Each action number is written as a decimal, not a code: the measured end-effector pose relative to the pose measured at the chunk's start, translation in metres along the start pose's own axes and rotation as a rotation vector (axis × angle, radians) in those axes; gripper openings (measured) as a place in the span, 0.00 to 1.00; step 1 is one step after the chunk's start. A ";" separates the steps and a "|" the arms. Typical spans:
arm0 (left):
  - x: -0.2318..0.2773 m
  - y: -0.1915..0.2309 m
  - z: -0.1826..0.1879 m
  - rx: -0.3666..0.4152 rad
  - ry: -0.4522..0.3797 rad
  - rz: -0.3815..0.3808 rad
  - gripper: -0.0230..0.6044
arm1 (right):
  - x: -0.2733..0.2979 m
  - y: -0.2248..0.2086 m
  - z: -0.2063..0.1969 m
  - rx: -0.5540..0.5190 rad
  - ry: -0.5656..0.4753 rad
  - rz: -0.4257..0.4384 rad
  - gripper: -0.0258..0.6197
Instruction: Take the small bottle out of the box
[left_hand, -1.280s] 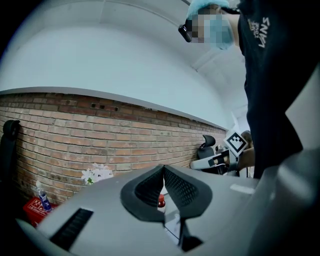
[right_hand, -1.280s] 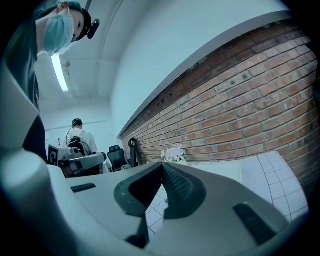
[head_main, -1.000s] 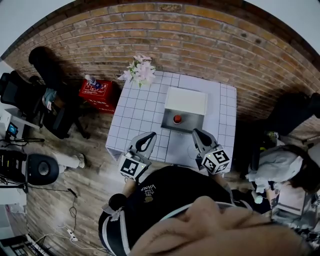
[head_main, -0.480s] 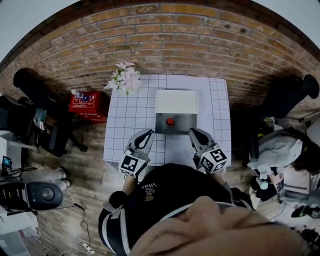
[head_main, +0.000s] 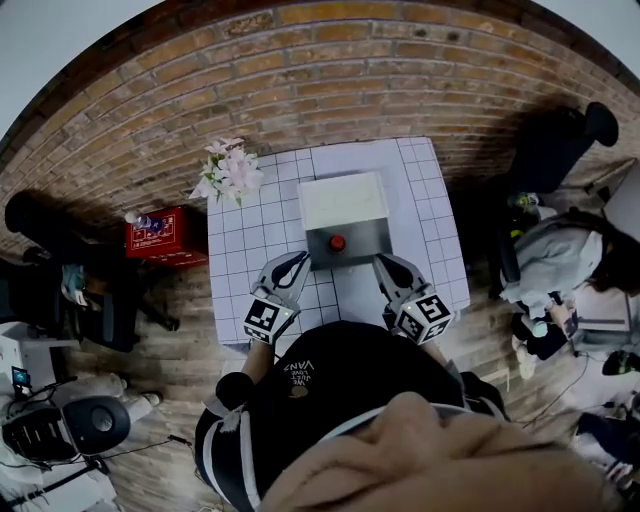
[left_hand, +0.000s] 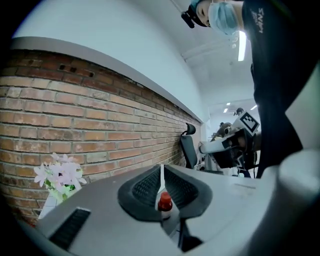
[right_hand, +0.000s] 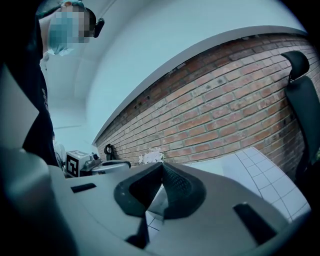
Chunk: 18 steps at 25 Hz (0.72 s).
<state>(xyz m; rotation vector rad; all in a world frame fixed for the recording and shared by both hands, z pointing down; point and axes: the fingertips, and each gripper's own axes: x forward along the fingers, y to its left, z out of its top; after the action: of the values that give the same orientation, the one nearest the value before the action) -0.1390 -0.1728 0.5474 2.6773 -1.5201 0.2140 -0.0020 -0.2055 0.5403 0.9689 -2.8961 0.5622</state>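
Desk: I saw a desk (head_main: 250, 240) with a white grid cloth standing against a brick wall (head_main: 320, 90).
Box: The box (head_main: 365, 245) sat near the middle of the desk. Its grey tray was open to me and its white lid (head_main: 343, 200) was folded back on the far side.
Small bottle: The small bottle (head_main: 337, 242), with a red cap, stood upright inside the grey tray, clear of both grippers. In the left gripper view I saw it (left_hand: 164, 204) low down, beyond the fingers and in line with them.
Left gripper: I held the left gripper (head_main: 297, 262) over the near part of the desk, its tip close to the box's near left corner. I could not tell whether it touched the box.
Left fingers: The fingers (left_hand: 145, 187) were pressed together at the tips with nothing between them.
Right gripper: The right gripper (head_main: 381, 264) sat at the box's near right corner, angled in toward the left one.
Right fingers: The right gripper view showed its fingers (right_hand: 180, 187) meeting at the tips, also holding nothing.
Far left corner: A bunch of pale flowers (head_main: 228, 172) stood at the desk's far left corner.
Floor, left: A red crate (head_main: 158, 232) lay on the wooden floor just left of the desk.
Floor, right: A person (head_main: 560, 270) in light clothing was well to the right of the desk.
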 end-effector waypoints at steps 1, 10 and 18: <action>0.003 -0.001 -0.003 0.009 0.012 -0.021 0.06 | -0.001 0.000 -0.001 0.003 0.000 -0.014 0.04; 0.029 -0.007 -0.033 0.039 0.104 -0.147 0.06 | -0.007 -0.002 -0.014 0.020 0.012 -0.084 0.04; 0.048 -0.010 -0.060 0.006 0.178 -0.191 0.17 | -0.017 -0.007 -0.018 0.022 0.014 -0.115 0.04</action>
<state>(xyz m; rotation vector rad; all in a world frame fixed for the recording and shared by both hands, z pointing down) -0.1118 -0.2020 0.6138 2.7013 -1.2089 0.4340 0.0143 -0.1945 0.5571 1.1201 -2.8052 0.5917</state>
